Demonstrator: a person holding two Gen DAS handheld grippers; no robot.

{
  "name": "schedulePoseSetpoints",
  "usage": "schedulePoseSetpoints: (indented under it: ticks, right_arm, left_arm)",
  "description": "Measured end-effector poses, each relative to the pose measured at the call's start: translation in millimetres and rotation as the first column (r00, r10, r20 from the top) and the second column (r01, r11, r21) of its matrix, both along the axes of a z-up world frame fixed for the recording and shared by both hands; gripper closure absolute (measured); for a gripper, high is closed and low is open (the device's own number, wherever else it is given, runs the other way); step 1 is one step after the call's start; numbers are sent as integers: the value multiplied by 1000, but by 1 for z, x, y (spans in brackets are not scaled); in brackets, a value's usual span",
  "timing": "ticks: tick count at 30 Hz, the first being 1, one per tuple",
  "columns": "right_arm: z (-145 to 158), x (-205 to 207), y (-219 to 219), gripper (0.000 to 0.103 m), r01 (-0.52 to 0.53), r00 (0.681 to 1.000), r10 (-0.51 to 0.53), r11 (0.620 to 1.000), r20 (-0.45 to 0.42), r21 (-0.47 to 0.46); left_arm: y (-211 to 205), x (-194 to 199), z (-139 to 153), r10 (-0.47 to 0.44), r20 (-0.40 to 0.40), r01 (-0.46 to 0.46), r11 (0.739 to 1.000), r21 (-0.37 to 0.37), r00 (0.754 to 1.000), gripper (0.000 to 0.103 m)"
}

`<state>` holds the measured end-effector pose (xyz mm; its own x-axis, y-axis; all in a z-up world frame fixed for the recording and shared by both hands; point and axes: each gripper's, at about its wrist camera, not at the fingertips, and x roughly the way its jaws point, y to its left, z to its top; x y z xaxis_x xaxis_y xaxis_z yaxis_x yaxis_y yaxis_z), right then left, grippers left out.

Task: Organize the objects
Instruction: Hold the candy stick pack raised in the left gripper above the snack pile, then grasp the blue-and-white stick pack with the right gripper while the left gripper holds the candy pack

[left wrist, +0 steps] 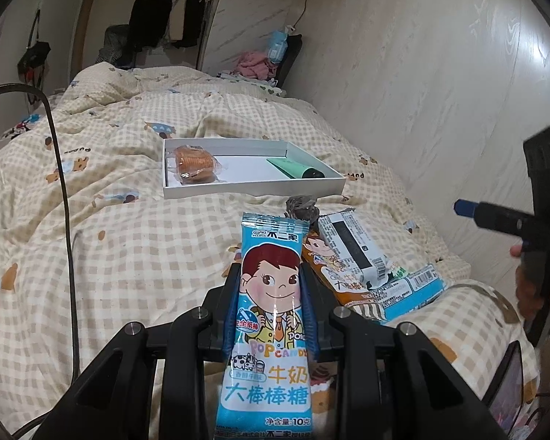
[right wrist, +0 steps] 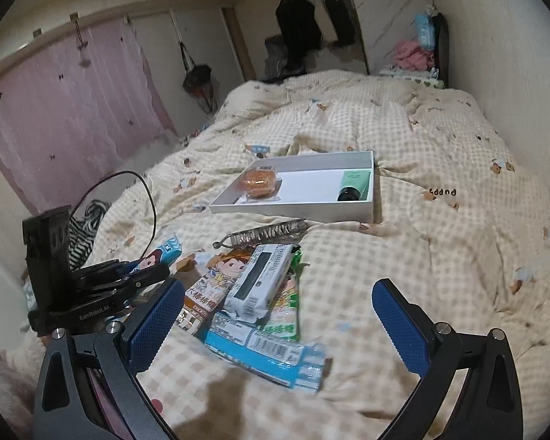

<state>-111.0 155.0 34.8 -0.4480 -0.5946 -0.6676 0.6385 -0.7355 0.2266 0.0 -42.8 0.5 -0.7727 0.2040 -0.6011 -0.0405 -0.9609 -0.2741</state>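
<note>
Noted on a checked quilt, working left to right in the left wrist view: black cable trailing down the left side; white tray set further back near the middle, holding a wrapped orange round snack at its left end and a green tube with a black cap at its right end, the two well apart. Found the left gripper clamped narrow on a blue lollipop packet, packet upright between the blue pads and raised in front of the quilt. Just right of it, observed a loose heap of snack packets lying on the quilt nearer than the tray: white-and-black packet uppermost, orange one beneath, blue one at the near edge. Seen at far right, the right gripper spread wide and holding nothing, poised above that heap in its own view, no pad touching any packet. Further observed there, a clear ridged wrapper between heap and tray
</note>
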Motion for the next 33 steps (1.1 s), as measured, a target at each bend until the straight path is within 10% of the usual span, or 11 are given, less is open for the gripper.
schedulePoseSetpoints:
  ticks: [8, 28, 33]
  right_arm:
    - [-20, -13, -7, 0, -25, 976, 30, 999, 217, -25]
    - [-45, -27, 2, 14, -45, 925, -18, 987, 380, 156]
    - [-70, -31, -5, 38, -71, 883, -11, 985, 468, 156]
  left_arm:
    - [-1, 0, 0, 1, 0, -1, 1000, 4, 1000, 71]
    - [-2, 2, 0, -1, -8, 1, 1000, 9, 1000, 71]
    - [-2, 5, 3, 7, -29, -7, 1000, 9, 1000, 71]
